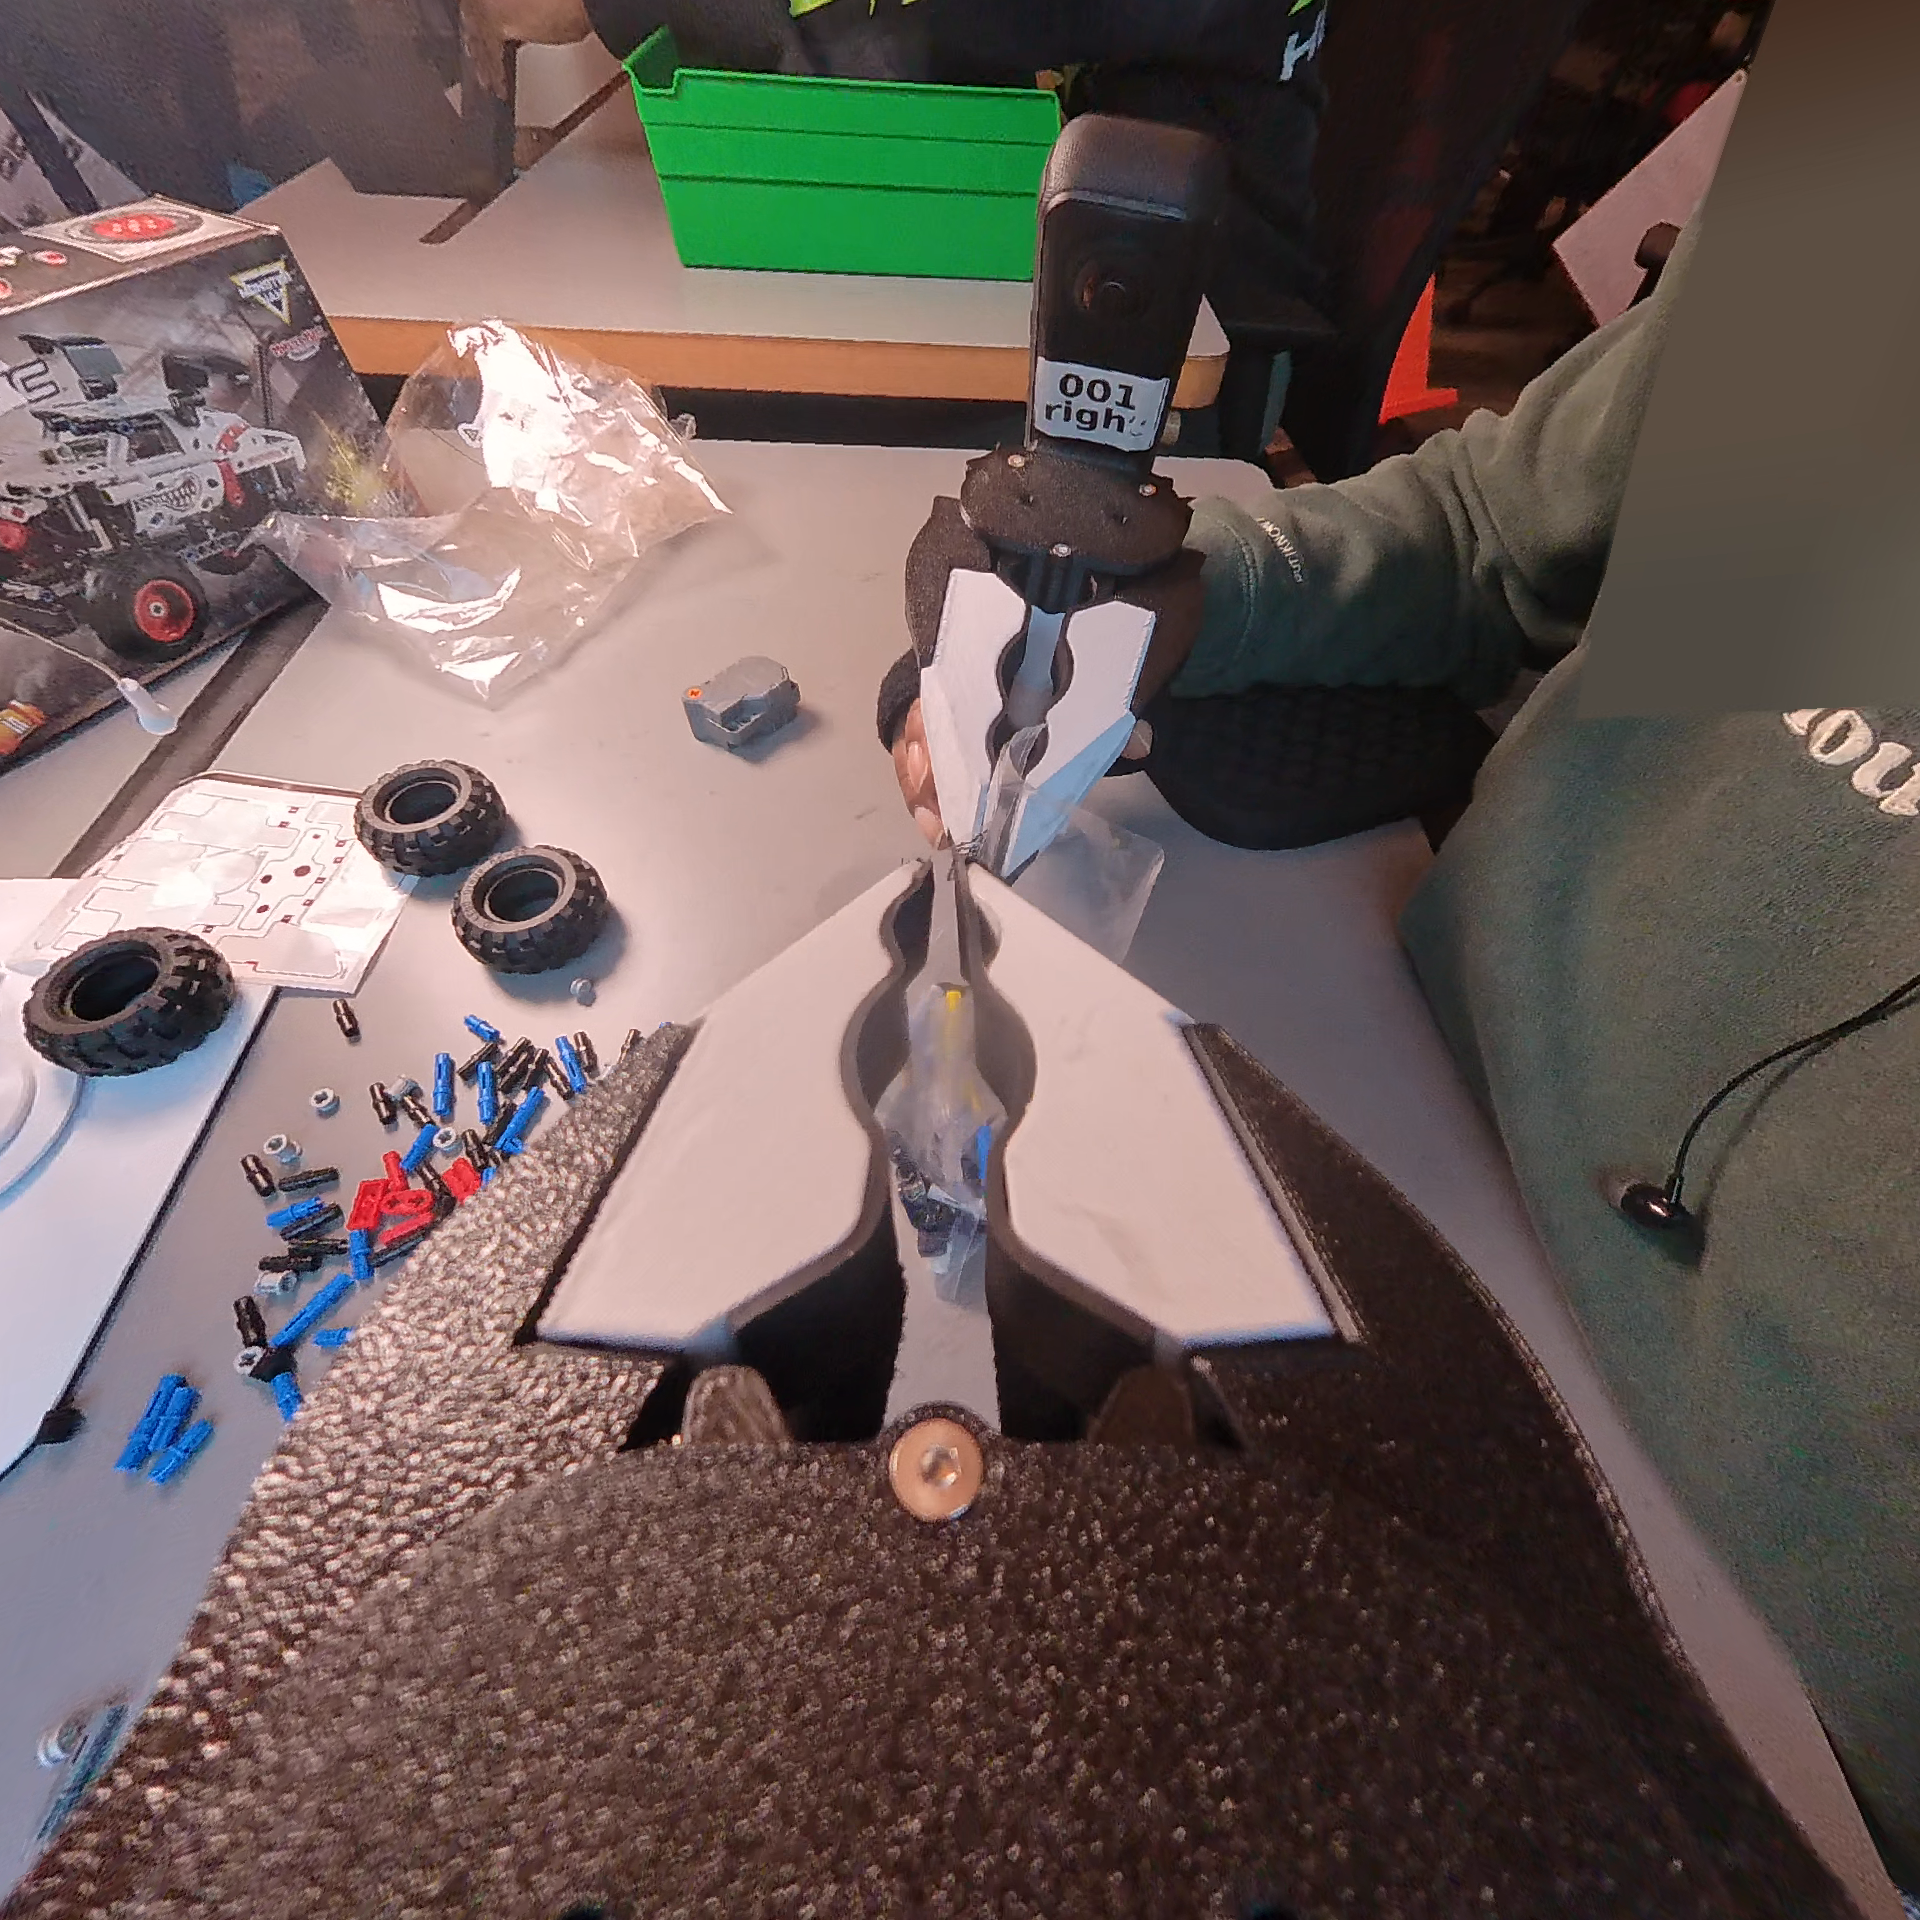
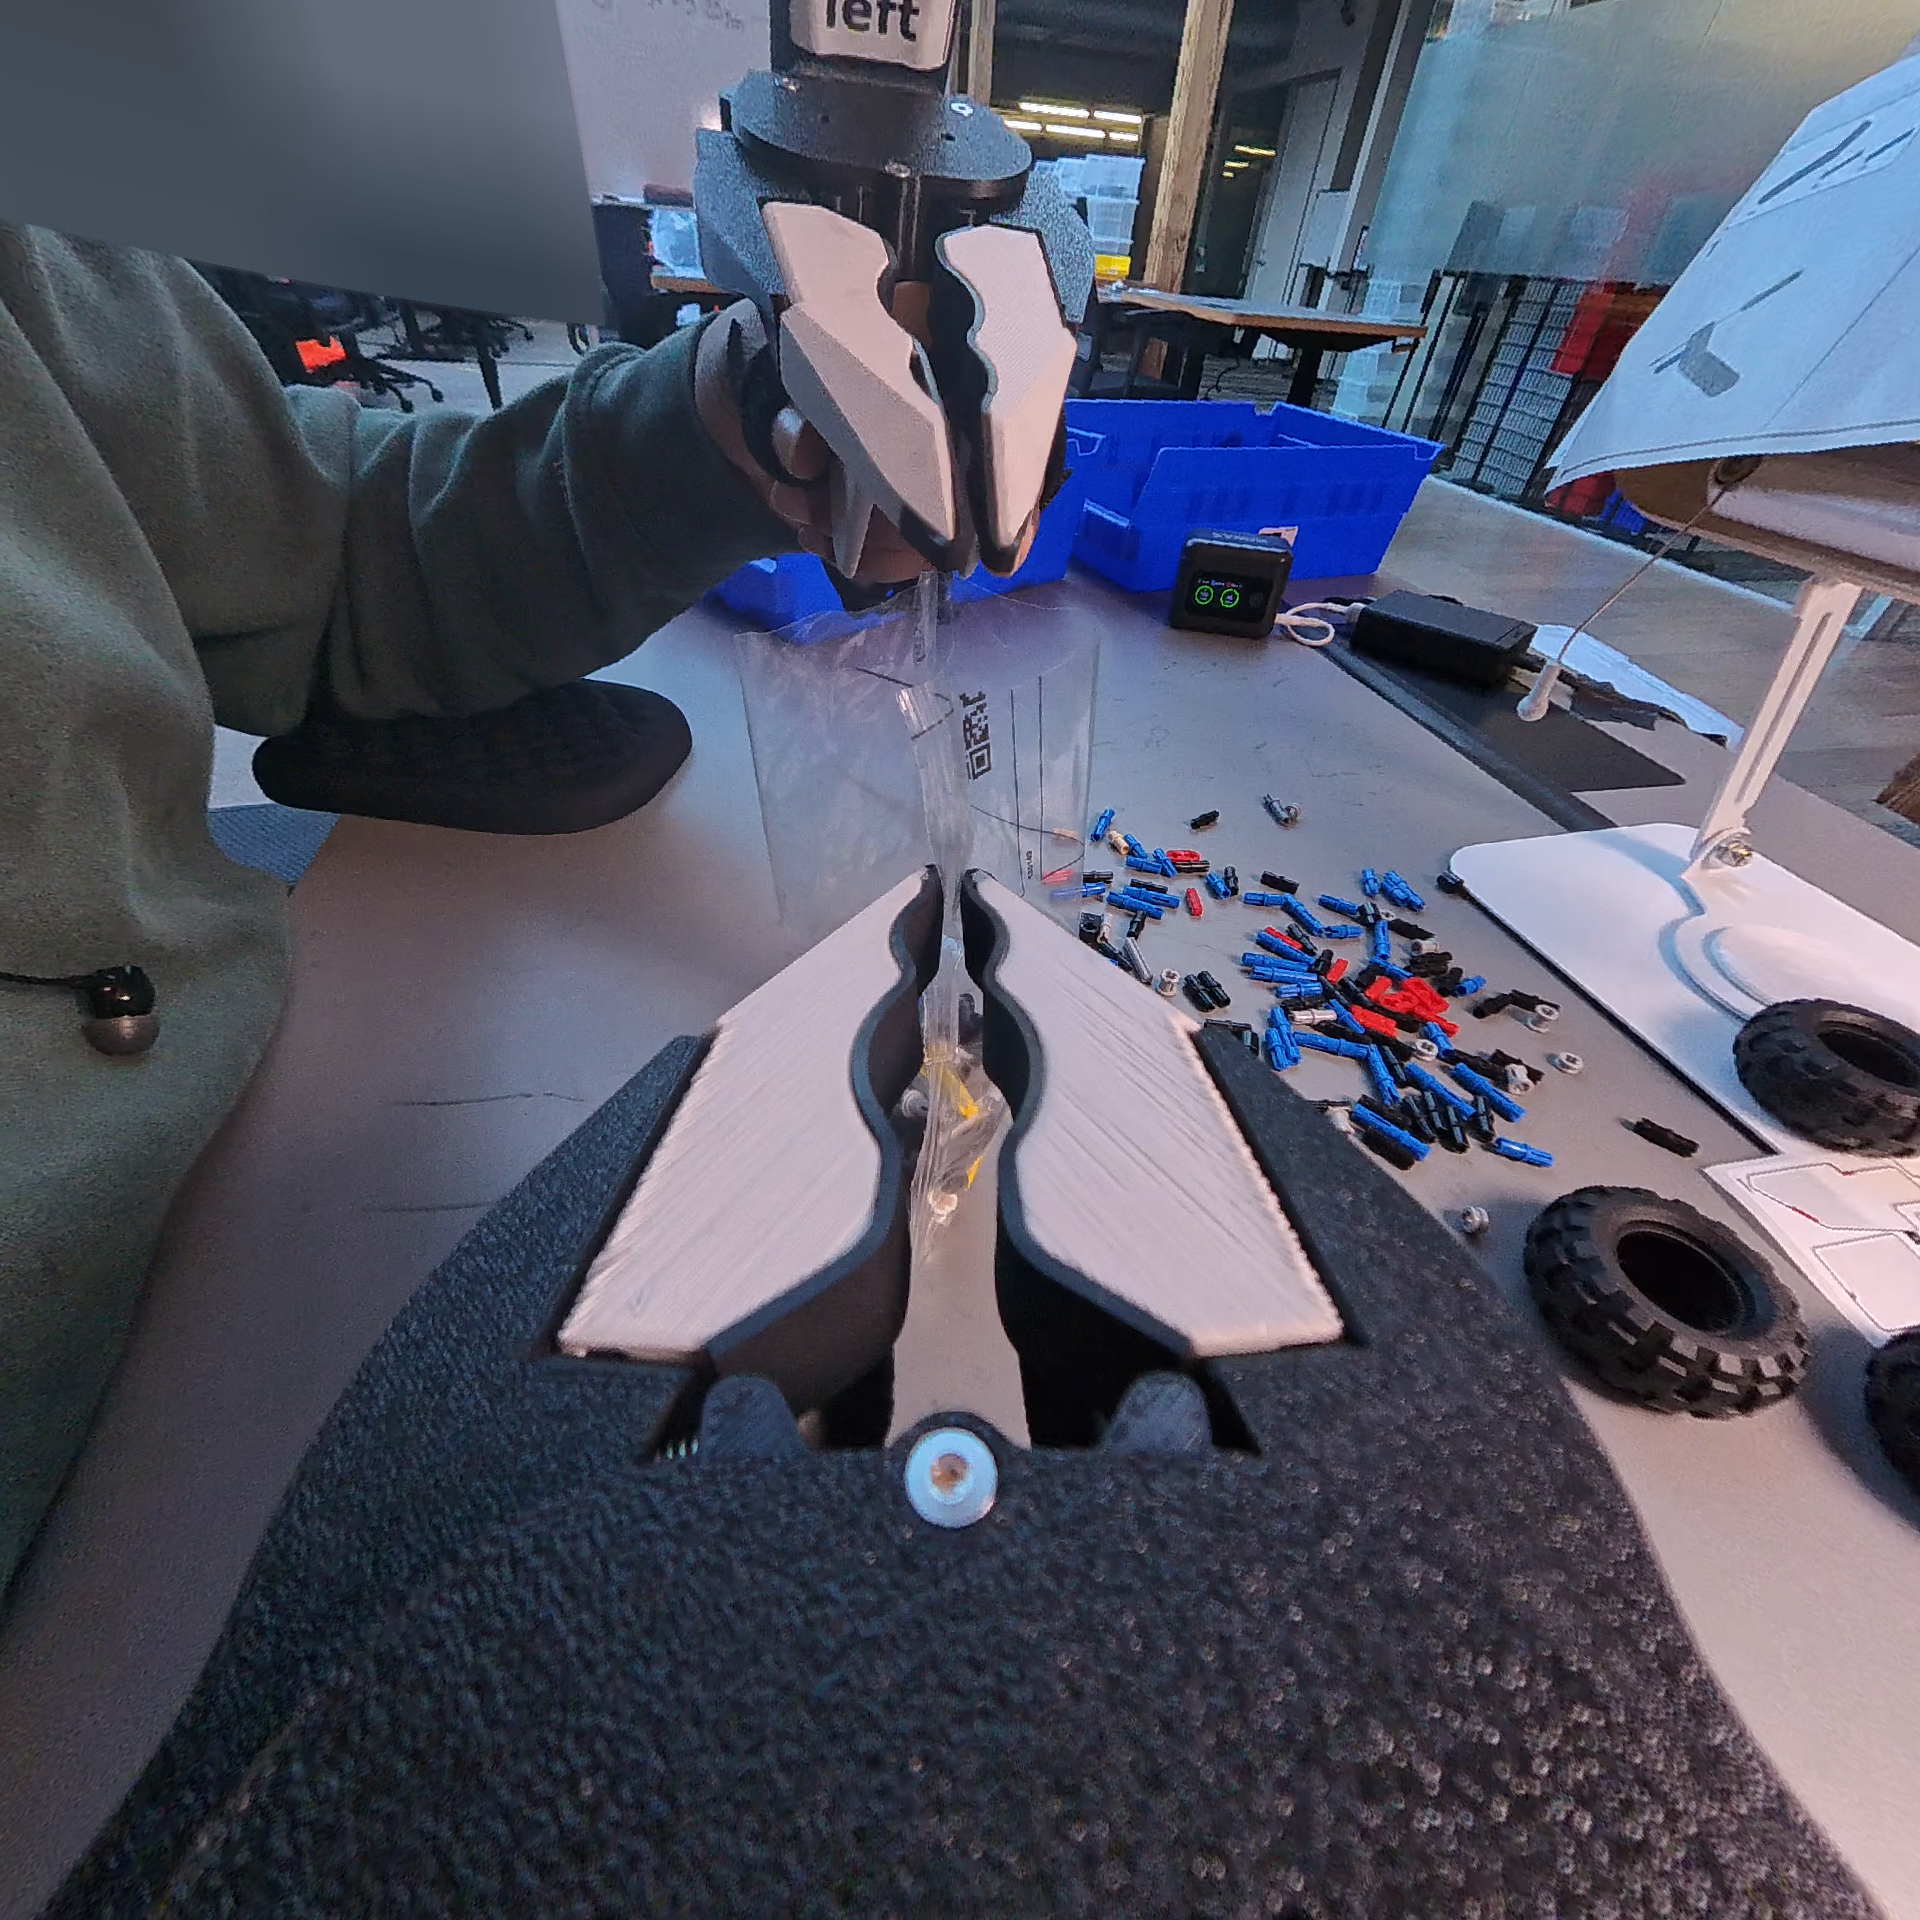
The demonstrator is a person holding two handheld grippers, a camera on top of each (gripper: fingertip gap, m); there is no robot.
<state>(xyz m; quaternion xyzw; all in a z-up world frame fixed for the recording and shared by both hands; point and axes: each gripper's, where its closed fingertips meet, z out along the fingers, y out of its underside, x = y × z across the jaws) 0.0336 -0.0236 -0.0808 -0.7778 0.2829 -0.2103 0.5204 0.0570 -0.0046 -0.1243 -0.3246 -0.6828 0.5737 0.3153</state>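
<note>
A clear plastic bag (image 2: 894,748) of small yellow, blue and black parts hangs stretched between both grippers above the grey table (image 2: 520,987). My left gripper (image 1: 948,868) is shut on one edge of it, and the bag's contents (image 1: 940,1143) show between its fingers. My right gripper (image 2: 951,881) is shut on the opposite edge. The two grippers face each other tip to tip: the right gripper (image 1: 982,842) shows just beyond the left one's tips, and the left gripper (image 2: 925,566) shows above the bag in the right wrist view.
A pile of loose blue, black and red pins (image 1: 416,1164) lies left of the left gripper, with three black tyres (image 1: 530,909), a sticker sheet (image 1: 239,883), an empty clear bag (image 1: 520,499), a grey block (image 1: 740,701) and a toy truck box (image 1: 145,436). A white stand base (image 2: 1662,935) and blue bins (image 2: 1247,488) stand farther off. Some 6 cm of space lies between my two pairs of fingers.
</note>
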